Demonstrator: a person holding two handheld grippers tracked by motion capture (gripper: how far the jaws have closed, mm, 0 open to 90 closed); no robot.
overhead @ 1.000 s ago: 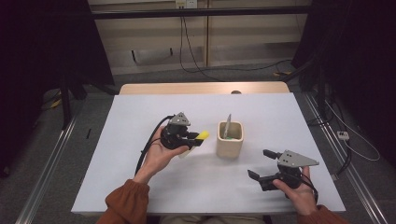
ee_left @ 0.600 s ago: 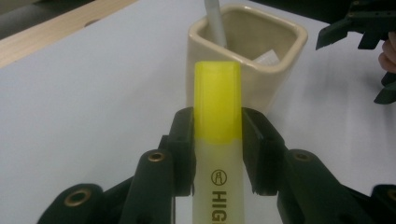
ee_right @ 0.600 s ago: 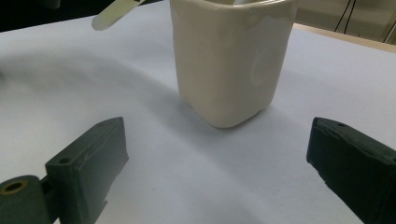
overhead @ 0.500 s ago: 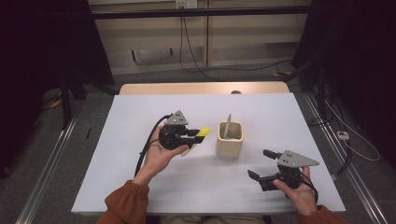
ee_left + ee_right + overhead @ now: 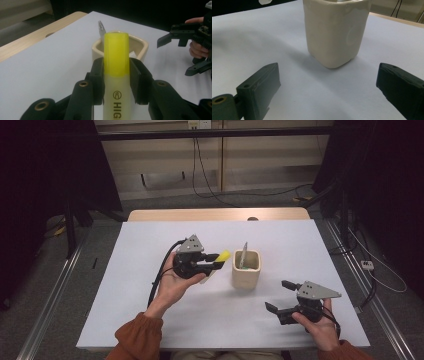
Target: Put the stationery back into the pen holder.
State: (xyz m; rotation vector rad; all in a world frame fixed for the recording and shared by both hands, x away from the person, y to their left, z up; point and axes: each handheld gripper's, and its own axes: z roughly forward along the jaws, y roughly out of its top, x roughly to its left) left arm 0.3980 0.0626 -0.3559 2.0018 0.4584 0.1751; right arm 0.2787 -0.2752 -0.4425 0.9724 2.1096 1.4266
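The left gripper point(image 5: 214, 261) holds a yellow highlighter point(image 5: 116, 62). Its two black jaws press on the pen from both sides, just below the bright yellow cap. The pen lies long and straight between the jaws, in line with them. Its cap end points away from the hand, toward the cream cup point(image 5: 246, 269). In the high view the pen is above the white table point(image 5: 125, 310), just to the left of the cup, and its cap point(image 5: 222, 255) tips up a little. The cap does not touch the cup. A thin grey metal thing point(image 5: 243, 255) stands in the cup.

The right gripper point(image 5: 281, 296) is near the table's front edge, well apart from the pen. Its jaws are wide apart with nothing between them, and they point at the cup.
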